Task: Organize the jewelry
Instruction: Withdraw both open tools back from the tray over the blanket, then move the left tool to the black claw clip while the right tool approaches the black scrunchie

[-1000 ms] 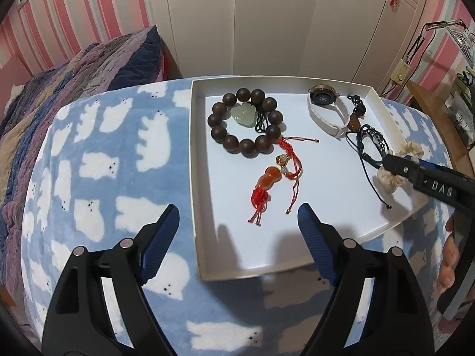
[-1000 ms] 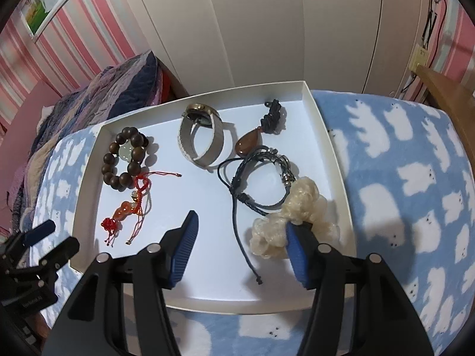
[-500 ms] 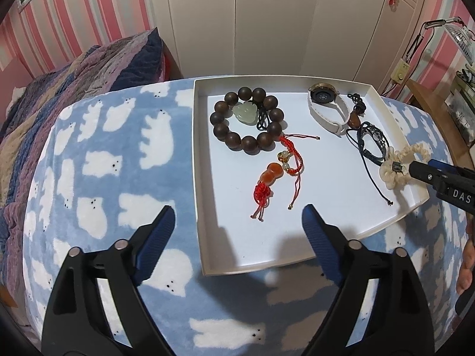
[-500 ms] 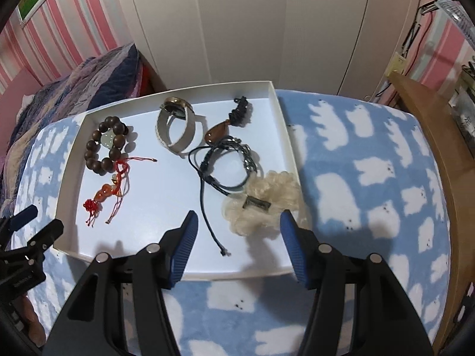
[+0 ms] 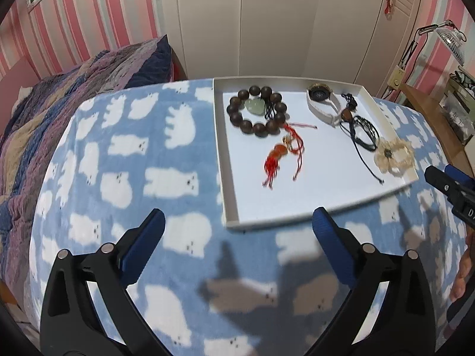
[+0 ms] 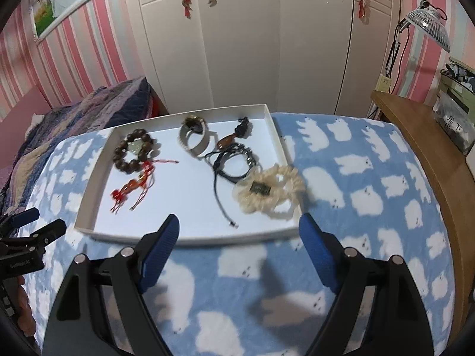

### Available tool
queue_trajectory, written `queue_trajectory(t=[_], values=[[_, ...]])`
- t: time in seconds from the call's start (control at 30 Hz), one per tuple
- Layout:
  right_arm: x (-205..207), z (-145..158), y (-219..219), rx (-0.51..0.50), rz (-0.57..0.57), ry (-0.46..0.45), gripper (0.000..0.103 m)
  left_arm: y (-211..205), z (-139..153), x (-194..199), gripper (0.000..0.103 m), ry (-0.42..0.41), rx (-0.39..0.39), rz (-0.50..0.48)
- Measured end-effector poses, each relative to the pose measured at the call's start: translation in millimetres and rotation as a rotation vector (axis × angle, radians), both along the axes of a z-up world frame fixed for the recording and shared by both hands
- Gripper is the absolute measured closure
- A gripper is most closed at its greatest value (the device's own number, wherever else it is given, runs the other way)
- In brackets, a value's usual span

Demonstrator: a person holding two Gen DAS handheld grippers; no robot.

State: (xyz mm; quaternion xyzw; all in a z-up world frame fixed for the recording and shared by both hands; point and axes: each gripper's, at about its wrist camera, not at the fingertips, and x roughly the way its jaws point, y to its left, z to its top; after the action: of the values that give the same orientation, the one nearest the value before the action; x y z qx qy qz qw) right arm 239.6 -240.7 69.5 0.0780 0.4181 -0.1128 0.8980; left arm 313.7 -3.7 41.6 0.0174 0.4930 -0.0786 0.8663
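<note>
A shallow white tray (image 5: 228,178) (image 6: 92,190) lies on the blue bear-print blanket. In it are a dark wooden bead bracelet (image 5: 256,111) (image 6: 135,151) with a pale green pendant, a red tasselled gourd charm (image 5: 282,154) (image 6: 130,187), a white-strapped watch (image 5: 322,103) (image 6: 193,136), a black cord bracelet (image 5: 362,133) (image 6: 234,163) and a cream scrunchie (image 5: 393,155) (image 6: 268,190) at the tray's right rim. My left gripper (image 5: 239,225) hovers over the blanket short of the tray, jaws opening, nothing between them. My right gripper (image 6: 239,231) is likewise back from the tray, jaws opening and empty.
A striped purple quilt (image 5: 74,89) covers the bed at the left. White wardrobe doors (image 6: 243,44) stand behind. A wooden desk (image 6: 430,154) with a lamp and boxes runs along the right. The blanket (image 6: 371,178) spreads around the tray.
Both grippers have drawn back from the tray and spread wider. The right one has let go of the cream scrunchie, which now lies at the tray's right rim.
</note>
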Motion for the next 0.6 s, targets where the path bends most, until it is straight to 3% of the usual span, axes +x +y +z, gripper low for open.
queue_trajectory(t=[0.6], values=[[-139,-43,63,0.024,0.066,0.054,0.020,63,-15,-145,0.003,-0.013,0.024,0.062]])
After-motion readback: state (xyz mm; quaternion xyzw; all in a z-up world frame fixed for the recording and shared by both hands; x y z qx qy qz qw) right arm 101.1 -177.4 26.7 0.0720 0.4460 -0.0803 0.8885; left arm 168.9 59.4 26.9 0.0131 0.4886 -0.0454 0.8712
